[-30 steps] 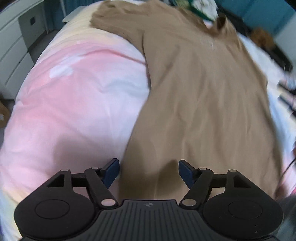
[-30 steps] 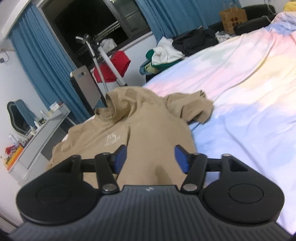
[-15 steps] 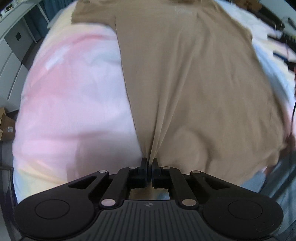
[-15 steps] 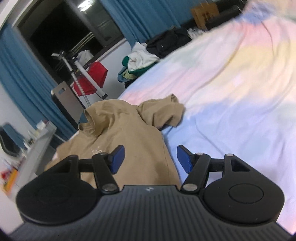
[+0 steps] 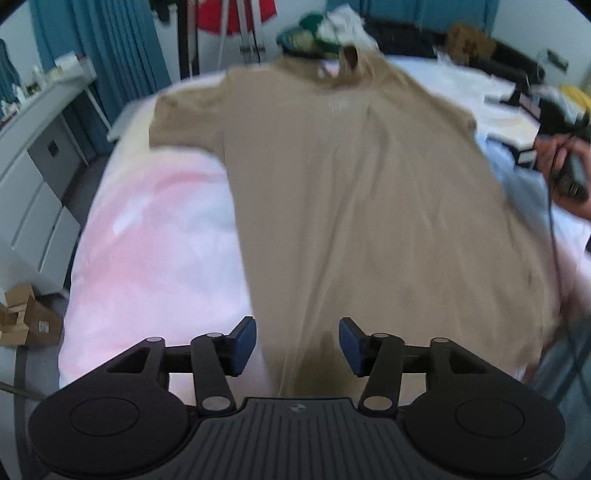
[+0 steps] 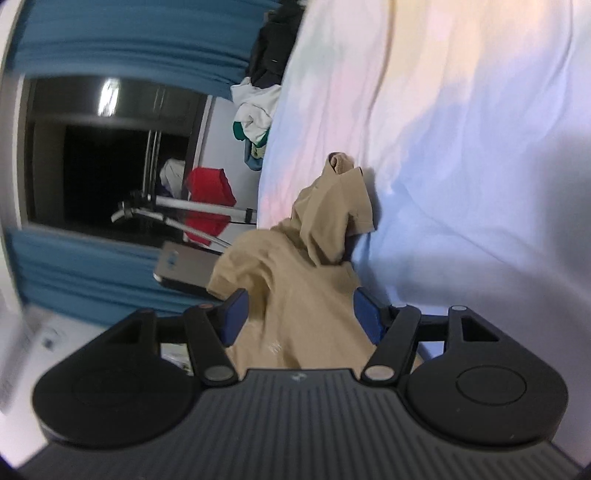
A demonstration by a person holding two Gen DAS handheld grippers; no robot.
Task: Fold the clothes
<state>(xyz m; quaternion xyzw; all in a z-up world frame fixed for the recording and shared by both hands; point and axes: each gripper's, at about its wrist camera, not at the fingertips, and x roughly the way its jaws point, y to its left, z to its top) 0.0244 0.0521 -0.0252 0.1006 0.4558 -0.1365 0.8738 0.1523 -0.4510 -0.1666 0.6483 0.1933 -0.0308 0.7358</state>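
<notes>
A tan T-shirt (image 5: pixel 351 192) lies spread on the pastel bed cover (image 5: pixel 159 251), collar at the far end, hem nearest me. My left gripper (image 5: pixel 297 347) is open at the shirt's near hem, its blue pads (image 5: pixel 242 343) either side of a raised fold of cloth. In the right wrist view, which is rolled sideways, the same shirt (image 6: pixel 306 280) shows with one sleeve (image 6: pixel 340 199) bunched on the cover (image 6: pixel 461 147). My right gripper (image 6: pixel 301 317) is open over the shirt's upper part.
A white dresser (image 5: pixel 33 155) stands left of the bed, cardboard boxes (image 5: pixel 22 321) on the floor. A clothes pile (image 5: pixel 325 33) and red garment on a rack (image 6: pixel 207 206) lie beyond the bed. A hand holding the other gripper (image 5: pixel 565 166) is at the right.
My left gripper, shut on the hem half a second ago, has opened and pulled back and up. The right gripper stayed open and rolled sideways, closer to the shirt.
</notes>
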